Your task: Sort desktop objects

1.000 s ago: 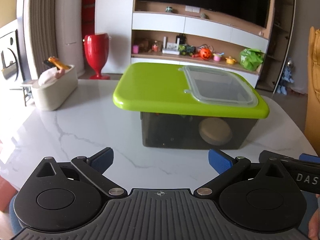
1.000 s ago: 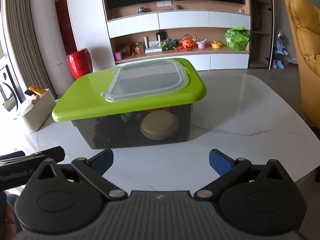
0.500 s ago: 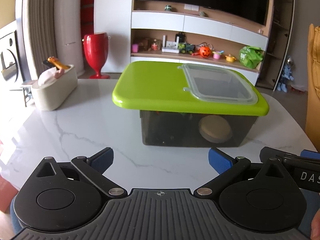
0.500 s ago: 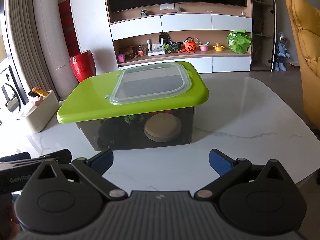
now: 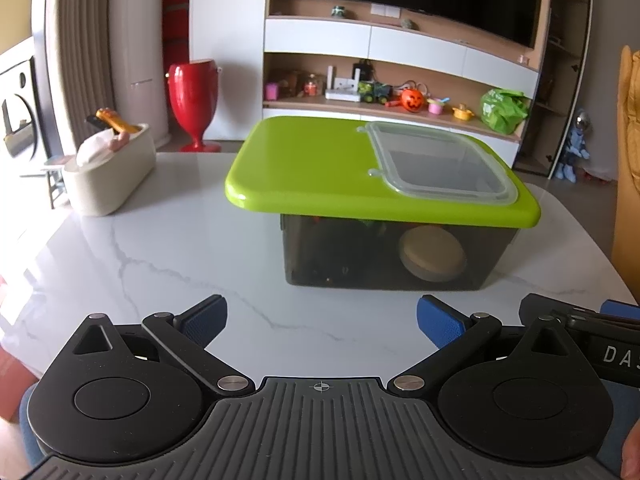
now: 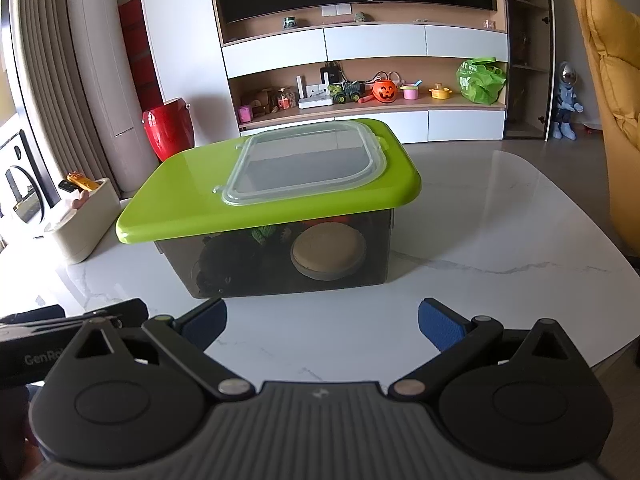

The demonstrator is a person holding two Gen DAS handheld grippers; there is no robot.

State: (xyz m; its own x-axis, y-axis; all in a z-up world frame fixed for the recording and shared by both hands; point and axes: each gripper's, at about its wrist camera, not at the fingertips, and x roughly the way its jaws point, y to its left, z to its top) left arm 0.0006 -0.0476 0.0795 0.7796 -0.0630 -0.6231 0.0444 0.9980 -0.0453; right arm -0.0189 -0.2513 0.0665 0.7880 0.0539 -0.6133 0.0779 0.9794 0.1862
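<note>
A dark see-through storage box [image 5: 352,256] [image 6: 240,268] stands on the white marble table [image 5: 160,248] [image 6: 500,240]. A lime-green lid [image 5: 304,160] [image 6: 180,200] with a clear inset panel [image 5: 440,168] [image 6: 304,168] lies on it. Inside I see a round tan wooden piece [image 5: 434,254] [image 6: 328,252] and dark and green items. My left gripper [image 5: 320,320] is open and empty, held back from the box's front. My right gripper [image 6: 320,320] is open and empty, also short of the box. Each gripper shows at the edge of the other's view.
A cream tissue box [image 5: 110,176] [image 6: 80,220] with an orange item stands at the table's left. Behind are a red vase [image 5: 194,96], a TV shelf with toys [image 6: 360,92] and a yellow chair [image 6: 612,100] at the right.
Both grippers have drawn back and risen slightly, so the box looks a little smaller and farther. The jaws stay open. Nothing on the table has moved.
</note>
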